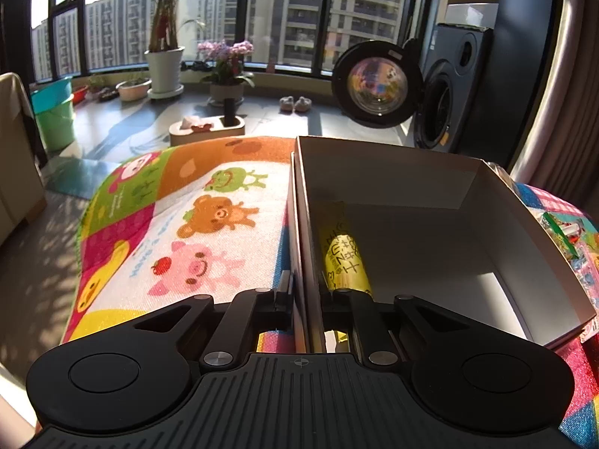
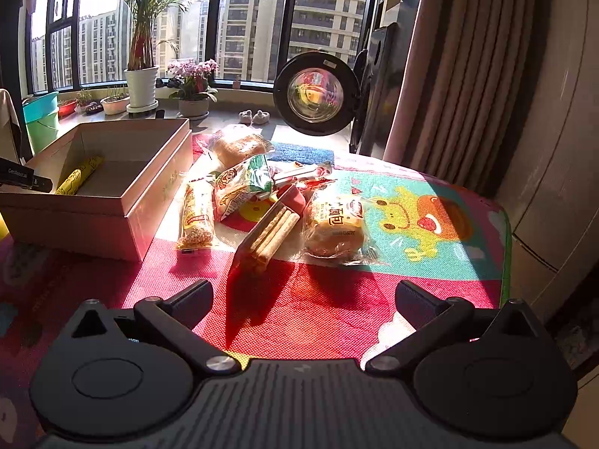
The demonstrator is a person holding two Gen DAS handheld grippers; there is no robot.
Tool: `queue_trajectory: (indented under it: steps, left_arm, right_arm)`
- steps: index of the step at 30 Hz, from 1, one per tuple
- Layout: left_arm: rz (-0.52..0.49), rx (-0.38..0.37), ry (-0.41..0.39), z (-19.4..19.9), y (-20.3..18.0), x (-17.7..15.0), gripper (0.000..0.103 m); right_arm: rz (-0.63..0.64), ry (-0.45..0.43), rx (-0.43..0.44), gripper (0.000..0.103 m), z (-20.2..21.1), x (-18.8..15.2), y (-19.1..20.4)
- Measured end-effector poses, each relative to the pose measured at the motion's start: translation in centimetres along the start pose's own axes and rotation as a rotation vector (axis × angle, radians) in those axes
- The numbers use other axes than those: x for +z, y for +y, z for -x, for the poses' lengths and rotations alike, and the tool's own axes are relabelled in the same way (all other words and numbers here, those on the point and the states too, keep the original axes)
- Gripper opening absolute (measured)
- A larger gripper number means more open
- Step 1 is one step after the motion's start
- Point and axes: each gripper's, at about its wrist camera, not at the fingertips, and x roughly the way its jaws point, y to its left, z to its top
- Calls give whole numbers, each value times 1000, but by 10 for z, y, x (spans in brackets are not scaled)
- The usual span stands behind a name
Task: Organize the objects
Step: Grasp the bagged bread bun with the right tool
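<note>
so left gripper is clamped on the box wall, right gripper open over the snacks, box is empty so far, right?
Not empty. A yellow snack roll already lies inside the box, seen in both wrist views. The left gripper does clamp the box wall, and the right gripper is open before the snacks.

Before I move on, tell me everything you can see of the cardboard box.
The cardboard box is an open, lidless rectangular carton, pale inside, tan-pink outside, with faint print on its long side. It sits flat on the cartoon-print mat. Inside lies one yellow wrapped roll along the left wall; the rest of the floor looks bare. The left tongs are shut on that left wall. Snack packets lie just outside its right side.
</note>
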Motion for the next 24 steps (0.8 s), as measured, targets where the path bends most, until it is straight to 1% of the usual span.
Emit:
queue_trajectory:
  steps: [2,6,7,8,9,11,12,14,15,17,18,20,22,23,24]
  left_arm:
    - [-7,2,0,0,-1,-1,12]
    - [0,2,5,1,-2,-1,12]
    - [0,2,7,1,-2,-1,12]
    - [0,2,8,1,-2,-1,12]
    - [0,2,8,1,-2,-1,12]
    - [0,2,8,1,-2,0,12]
    - [1,1,8,1,-2,0,12]
    - [3,-1,10,1,-1,0,12]
    - [2,-2,11,1,-1,0,12]
    - [3,-2,11,1,-1,0,12]
    - [3,-3,13,1,-1,0,13]
    - [5,-7,16,2,0,0,13]
    - [3,-9,19,2,-1,0,13]
    - [1,-9,20,2,-1,0,13]
    - [0,-8,20,2,-1,0,13]
  right_arm:
    - [0,-2,9,103,0,-6,-3]
    - [-17,10,38,102,-9,0,0]
    - [-26,8,45,98,-12,2,0]
    - [-35,9,53,91,-15,5,1]
    - [-45,13,61,88,-19,9,2]
    - [-65,19,68,75,-26,15,3]
    - [-71,24,71,71,-30,18,3]
    - [-83,37,79,55,-39,25,4]
    - [-89,41,83,53,-43,28,4]
    - [-110,43,83,44,-52,35,2]
    - [-124,41,80,42,-56,40,0]
    - [-161,13,77,42,-58,49,-7]
    - [-179,-20,40,42,-59,57,-16]
    - [-173,-30,5,42,-61,62,-21]
    - [-166,-20,-12,42,-66,65,-26]
